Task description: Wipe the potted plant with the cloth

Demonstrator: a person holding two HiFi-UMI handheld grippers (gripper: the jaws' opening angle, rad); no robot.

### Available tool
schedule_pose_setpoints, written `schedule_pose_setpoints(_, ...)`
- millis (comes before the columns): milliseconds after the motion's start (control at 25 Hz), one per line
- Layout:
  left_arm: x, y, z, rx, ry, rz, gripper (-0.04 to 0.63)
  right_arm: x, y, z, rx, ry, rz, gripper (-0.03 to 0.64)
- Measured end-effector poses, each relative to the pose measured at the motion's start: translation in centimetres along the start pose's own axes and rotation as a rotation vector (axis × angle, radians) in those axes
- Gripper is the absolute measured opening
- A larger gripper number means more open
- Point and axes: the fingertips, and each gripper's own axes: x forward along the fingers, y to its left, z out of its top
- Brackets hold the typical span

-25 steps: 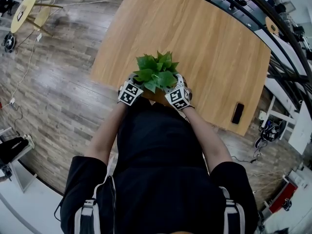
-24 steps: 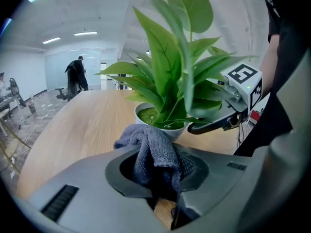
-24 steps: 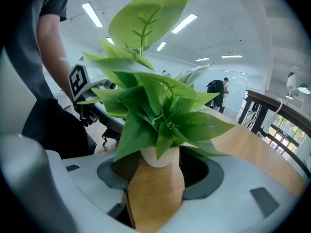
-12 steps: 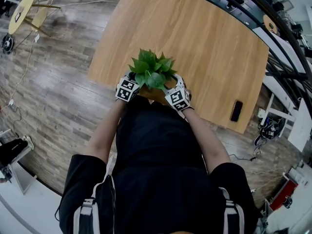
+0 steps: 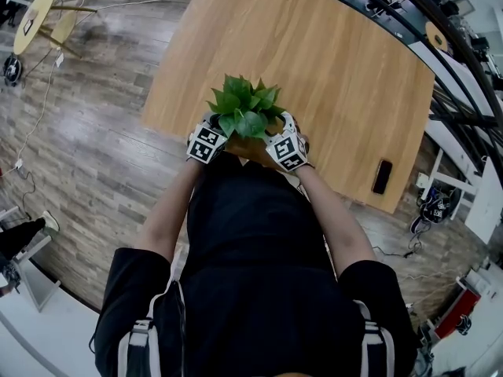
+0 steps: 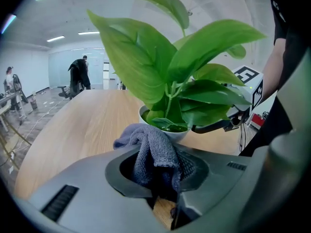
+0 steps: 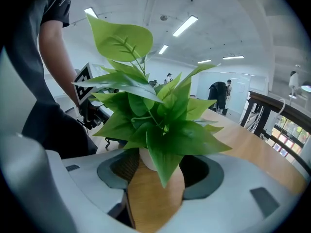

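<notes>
Your left claw is clenched on the grey cloth, which bunches up over its jaws; the potted plant stands just ahead on the table; your right claw is released, jaws apart, facing the plant's other side.

Potted plant at wooden table's near edge, between left claw and right claw; dark phone well apart.
</notes>
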Motion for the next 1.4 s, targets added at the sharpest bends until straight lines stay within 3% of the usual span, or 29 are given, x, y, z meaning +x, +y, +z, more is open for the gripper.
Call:
schedule_pose_setpoints(280, -0.1, -2.1, -0.2, 0.033, 0.007, -0.065, 0.112, 0.3, -0.6, 0.1, 0.018, 0.004, -0.022, 0.242)
schedule_pose_setpoints(640, -0.4, -1.3, 0.0, -0.006, -0.016, -0.038, 0.112, -0.4, 1.3, 0.2, 0.075, -0.012, -0.018, 0.242)
schedule_pose_setpoints(1040, -0.6, -1.5, 0.6, -0.020, -0.027, -0.043, 0.112, -0.5, 3.7, 0.6, 0.035, -0.018, 0.045, 0.242)
schedule_pose_setpoints(1400, -0.1, 0.8, 0.3, -0.058, -0.013, 0.031, 0.114, 0.1, -1.0, -1.6, 0.068, 0.043, -0.047, 0.242)
